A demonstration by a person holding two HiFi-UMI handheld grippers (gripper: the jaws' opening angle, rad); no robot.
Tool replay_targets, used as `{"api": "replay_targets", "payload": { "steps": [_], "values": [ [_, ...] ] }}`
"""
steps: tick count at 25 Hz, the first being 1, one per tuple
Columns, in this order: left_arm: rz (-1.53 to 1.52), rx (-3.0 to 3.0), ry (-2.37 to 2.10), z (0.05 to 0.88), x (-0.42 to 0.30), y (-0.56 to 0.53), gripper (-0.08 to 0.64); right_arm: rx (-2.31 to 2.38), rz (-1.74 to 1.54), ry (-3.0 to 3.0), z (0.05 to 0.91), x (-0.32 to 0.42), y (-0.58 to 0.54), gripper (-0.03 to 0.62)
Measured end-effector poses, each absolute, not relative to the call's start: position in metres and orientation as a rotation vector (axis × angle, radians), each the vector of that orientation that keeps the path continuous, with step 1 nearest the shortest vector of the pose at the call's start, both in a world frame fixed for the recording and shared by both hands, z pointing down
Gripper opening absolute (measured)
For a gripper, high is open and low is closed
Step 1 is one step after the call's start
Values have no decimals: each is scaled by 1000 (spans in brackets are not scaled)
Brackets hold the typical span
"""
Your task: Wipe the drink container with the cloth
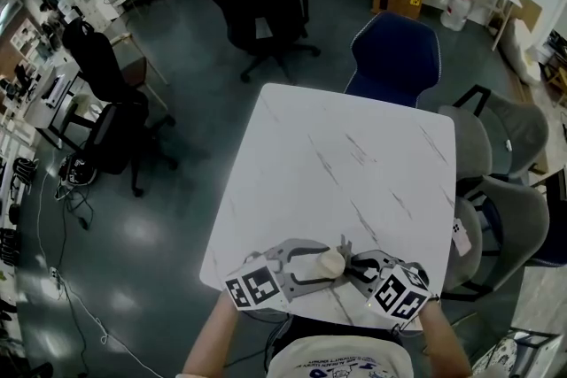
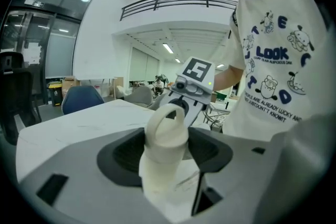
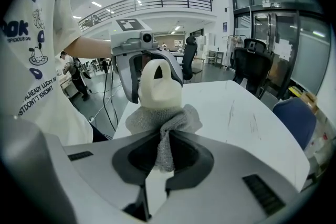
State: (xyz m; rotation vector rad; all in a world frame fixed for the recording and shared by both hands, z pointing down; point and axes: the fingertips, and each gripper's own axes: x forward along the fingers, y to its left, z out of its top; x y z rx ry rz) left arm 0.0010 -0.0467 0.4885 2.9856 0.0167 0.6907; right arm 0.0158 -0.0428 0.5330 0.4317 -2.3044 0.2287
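We clamp the bottle (image 2: 166,128) in our left gripper (image 2: 167,157); our right gripper (image 3: 164,155) pinches the cloth (image 3: 164,122) against its cap, over the table's (image 1: 354,164) near edge.

Drink container (image 2: 166,136): cream, matt, smooth, plastic-looking.
Cloth (image 3: 164,122): grey knit, coarse and rough.
Table (image 1: 354,164): white, grey-veined like marble, smooth.
Floor (image 1: 177,190): dark, glossy.

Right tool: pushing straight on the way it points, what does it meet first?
The drink container: the cloth pinched in the right tool seems to touch it, with the left tool gripping it just behind.
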Motion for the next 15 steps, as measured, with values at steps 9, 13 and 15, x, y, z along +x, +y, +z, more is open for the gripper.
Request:
{"api": "replay_targets", "payload": {
  "steps": [9, 13, 15],
  "values": [
    [735, 2983, 108, 486, -2, -44, 267, 372, 180, -2292, 526, 14, -46, 43],
    [735, 2984, 94, 487, 0, -44, 267, 365, 192, -2278, 539, 15, -47, 43],
    [733, 2983, 80, 488, 0, -44, 267, 361, 197, -2266, 547, 15, -47, 43]
  ]
}}
